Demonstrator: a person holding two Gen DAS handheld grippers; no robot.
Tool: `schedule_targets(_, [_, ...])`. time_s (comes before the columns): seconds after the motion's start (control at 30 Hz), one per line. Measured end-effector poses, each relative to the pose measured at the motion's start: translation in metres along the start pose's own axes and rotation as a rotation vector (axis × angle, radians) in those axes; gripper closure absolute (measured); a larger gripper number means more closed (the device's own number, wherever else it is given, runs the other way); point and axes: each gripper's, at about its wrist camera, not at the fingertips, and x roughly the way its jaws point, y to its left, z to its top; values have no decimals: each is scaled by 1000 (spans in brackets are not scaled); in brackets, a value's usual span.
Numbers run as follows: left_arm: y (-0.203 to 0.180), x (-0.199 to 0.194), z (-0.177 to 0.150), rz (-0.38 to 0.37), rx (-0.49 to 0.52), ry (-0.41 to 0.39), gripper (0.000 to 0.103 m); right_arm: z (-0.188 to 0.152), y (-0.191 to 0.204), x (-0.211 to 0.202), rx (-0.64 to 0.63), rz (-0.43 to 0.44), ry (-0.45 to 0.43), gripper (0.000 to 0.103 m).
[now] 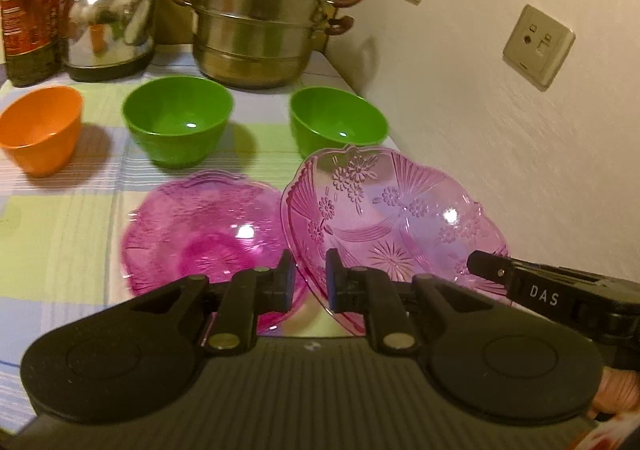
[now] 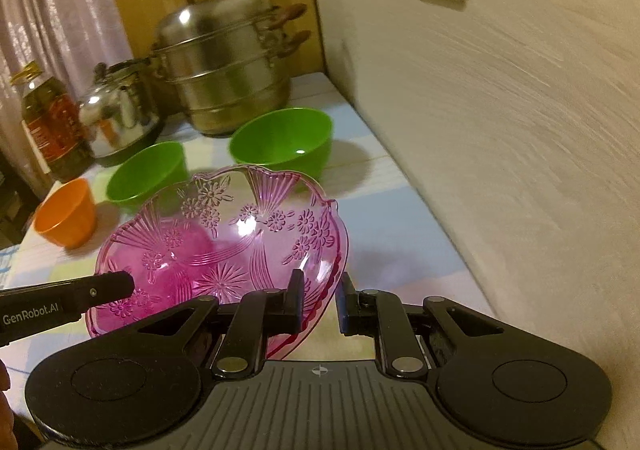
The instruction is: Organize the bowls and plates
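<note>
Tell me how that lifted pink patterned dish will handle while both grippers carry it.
The pink dish looks stiff: it keeps its shape though pinched only at its rim by the left gripper and right gripper. Its glossy, glass-like surface suggests it may slip and could break if dropped. Already tilted, it might pivot if either grip loosens.

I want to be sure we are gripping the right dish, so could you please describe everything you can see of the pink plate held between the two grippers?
The pink plate is see-through, glass or plastic by its look, moulded with flowers, fans and a starburst, with a scalloped rim. It is empty, lifted and tilted. The left gripper pinches its rim on one side and the right gripper pinches the opposite side. A second pink plate lies on the table below.
</note>
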Motion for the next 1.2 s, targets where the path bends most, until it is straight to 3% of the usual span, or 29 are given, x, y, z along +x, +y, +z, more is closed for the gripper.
schedule_targets(0.53, [53,-46,-17,62,-55,-22,89,-10,65,0,-86,74,18,87])
schedule_targets(1.2, [87,-49,-18,103,-95,-20,89,-14,98,21,-135,111,44,87])
